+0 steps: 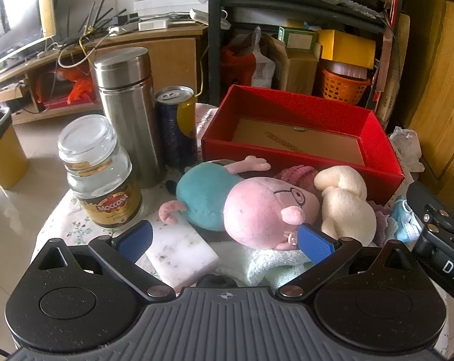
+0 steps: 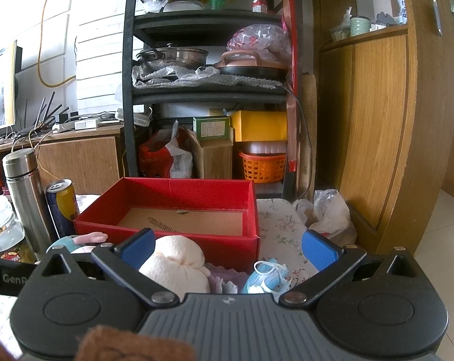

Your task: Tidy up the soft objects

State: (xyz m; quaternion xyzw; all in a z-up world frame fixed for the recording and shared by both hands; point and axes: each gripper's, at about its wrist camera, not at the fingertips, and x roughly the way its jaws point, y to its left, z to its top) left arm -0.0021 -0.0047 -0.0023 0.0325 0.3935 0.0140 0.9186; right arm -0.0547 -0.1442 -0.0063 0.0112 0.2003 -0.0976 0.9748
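A pink pig plush in a teal shirt [image 1: 242, 201] lies on the table in front of an empty red box [image 1: 299, 138]. Beside it rest a cream plush [image 1: 347, 204], a pink knit piece [image 1: 296, 173], a purple knit piece [image 2: 224, 276] and a blue face mask [image 2: 269, 276]. A pale towel [image 1: 266, 261] lies under the pig's head. My left gripper [image 1: 224, 240] is open, its blue pads either side of the pig's head. My right gripper [image 2: 227, 245] is open above the cream plush [image 2: 175, 264] and mask, facing the red box [image 2: 178, 210].
A steel flask [image 1: 127, 111], a drink can [image 1: 177, 126], a Moccona glass jar [image 1: 100, 174] and a white marble block [image 1: 178, 249] stand on the left of the floral tablecloth [image 2: 284, 228]. A plastic bag [image 2: 329, 213] lies right of the box. Black shelving [image 2: 203, 90] is behind.
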